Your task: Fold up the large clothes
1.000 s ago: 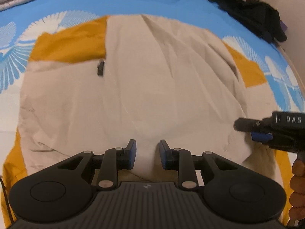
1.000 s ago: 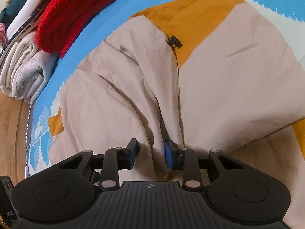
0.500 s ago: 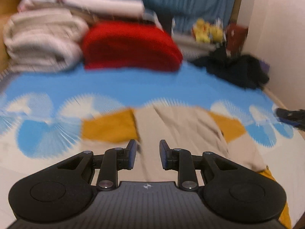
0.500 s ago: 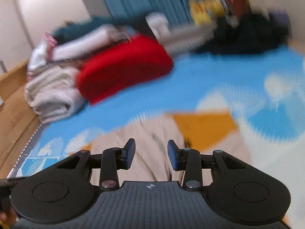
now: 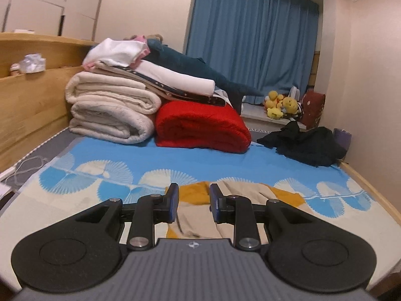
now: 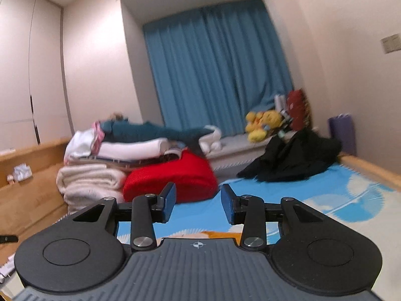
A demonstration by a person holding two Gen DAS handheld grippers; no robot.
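Both views lifted from jacket [image 5: 240, 195] to curtain [image 5: 250, 40].

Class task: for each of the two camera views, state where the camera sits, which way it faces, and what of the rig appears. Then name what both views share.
Left wrist: behind the left gripper, angled slightly down across the bed at the beige-and-mustard garment; empty fingers.
Right wrist: behind the right gripper, level toward the blue curtain; fingers apart, just widened.
Shared: red folded blanket, black clothes heap.
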